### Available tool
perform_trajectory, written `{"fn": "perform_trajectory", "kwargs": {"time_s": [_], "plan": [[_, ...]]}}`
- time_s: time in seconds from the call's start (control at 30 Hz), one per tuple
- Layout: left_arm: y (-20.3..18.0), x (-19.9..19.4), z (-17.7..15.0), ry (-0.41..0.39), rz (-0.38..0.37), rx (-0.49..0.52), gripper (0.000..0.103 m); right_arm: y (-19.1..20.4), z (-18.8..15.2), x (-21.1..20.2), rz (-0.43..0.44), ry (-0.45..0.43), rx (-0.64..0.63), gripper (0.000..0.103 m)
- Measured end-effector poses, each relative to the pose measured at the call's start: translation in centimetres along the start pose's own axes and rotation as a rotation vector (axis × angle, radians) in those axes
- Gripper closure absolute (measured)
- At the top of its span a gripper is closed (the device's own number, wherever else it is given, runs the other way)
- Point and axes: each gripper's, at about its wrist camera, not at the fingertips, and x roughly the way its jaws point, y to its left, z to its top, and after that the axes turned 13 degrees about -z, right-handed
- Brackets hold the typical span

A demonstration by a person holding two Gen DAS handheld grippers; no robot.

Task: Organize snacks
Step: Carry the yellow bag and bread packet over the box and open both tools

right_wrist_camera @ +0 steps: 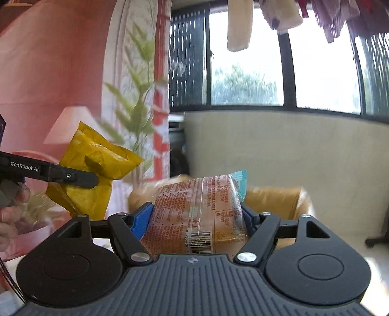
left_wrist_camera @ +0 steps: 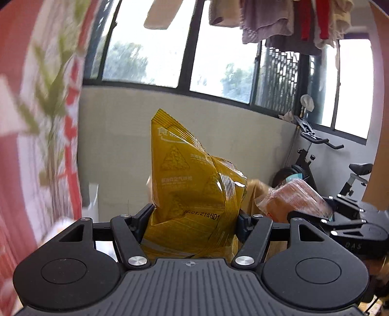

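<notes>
The left gripper (left_wrist_camera: 194,216) is clamped on a yellow bag (left_wrist_camera: 192,184). Its jaws press the bag's lower part from both sides, and the crumpled foil rises upright above them, with a printed date code visible just above the grip line. In the right wrist view the same left gripper (right_wrist_camera: 96,179) enters from the left edge, its black finger (right_wrist_camera: 77,178) lying across the yellow bag (right_wrist_camera: 94,170), which tilts up and to the right. Part of the person's hand (right_wrist_camera: 9,211) shows behind that gripper at the frame edge.

The right gripper (right_wrist_camera: 198,216) is clamped on an orange pack (right_wrist_camera: 197,214). Its jaws hold the pack at both sides (the blue pad (right_wrist_camera: 141,221) of the left finger is in plain view), and the clear wrapper shows dense printed text and a barcode at its lower end. A teal corner of the wrapper projects at the upper right. In the left wrist view the right gripper (left_wrist_camera: 323,216) sits at the right, just beside the left gripper, holding the orange pack (left_wrist_camera: 291,197) tilted to the upper left.

Both snacks are held up in the air, near each other but apart.

Background: a window (left_wrist_camera: 218,56) with dark frames, laundry (left_wrist_camera: 279,17) hanging above it, a grey wall panel (left_wrist_camera: 116,145) below it. An exercise bike (left_wrist_camera: 316,155) stands at the right of the left wrist view. A red-and-white curtain (right_wrist_camera: 136,73) with a leaf pattern hangs at the left. A tan object (right_wrist_camera: 274,201) lies behind the orange pack; motion blur prevents identification.
</notes>
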Motion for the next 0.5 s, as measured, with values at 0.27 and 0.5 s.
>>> {"fn": "perform_trajectory", "kwargs": {"time_s": [0.27,0.5], "plan": [[-0.9,6.7,3.3,-0.004,0.002,0.022,0.035,-3.7,1.9,6.4,-0.104,0.051,0.042,0.029],[-0.1,12.7,2.5,0.071,0.046,0.037,0.034,-5.0,0.5,11.0,-0.154,0.162,0.076,0.029]]}}
